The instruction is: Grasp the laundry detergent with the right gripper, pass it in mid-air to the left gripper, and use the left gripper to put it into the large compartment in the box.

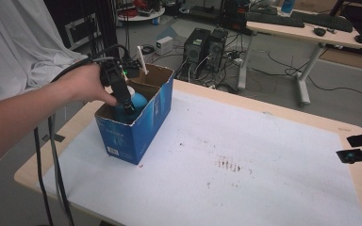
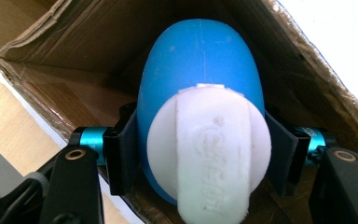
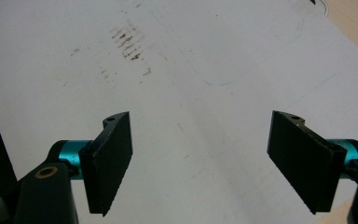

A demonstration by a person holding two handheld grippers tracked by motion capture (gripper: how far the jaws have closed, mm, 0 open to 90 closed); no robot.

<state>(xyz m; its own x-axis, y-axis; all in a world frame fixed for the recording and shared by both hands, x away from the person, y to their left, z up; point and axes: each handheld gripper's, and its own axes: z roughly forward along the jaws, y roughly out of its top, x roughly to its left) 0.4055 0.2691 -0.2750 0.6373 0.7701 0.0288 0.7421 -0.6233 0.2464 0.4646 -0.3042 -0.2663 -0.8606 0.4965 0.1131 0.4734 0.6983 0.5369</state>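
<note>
At the table's left end, box: a blue cardboard box (image 1: 136,123) stands on the white sheet (image 1: 245,160) with its top flaps open; its inside is brown in the left gripper view (image 2: 74,60).
Left hand: the hand (image 1: 82,84) reaches in from the left, over the box's open top, holding the left gripper (image 1: 126,106), whose black cable (image 1: 52,155) hangs down past the table's edge.
Left gripper: it dips into the box, and its jaws are pressed against the two sides of a blue bottle (image 2: 200,74), pinching it just behind the white cap (image 2: 209,154).
Bottle, place: inside the box, its rounded blue body (image 1: 136,101) showing at the opening in the high view.
Bottle, long axis: it runs along the gripper's line of sight; the capped end points toward the gripper's camera, and the rounded blue end points away, deeper into the box.
Cap: round and white, with a raised band across it bearing embossed lettering too blurred to read.
Sheet, middle: a patch of dark smudges (image 1: 228,165) marks the white surface.
Right gripper: at the table's right edge (image 1: 360,148), well apart from the box; its jaws are spread wide over the bare sheet (image 3: 191,93), with nothing between them.
</note>
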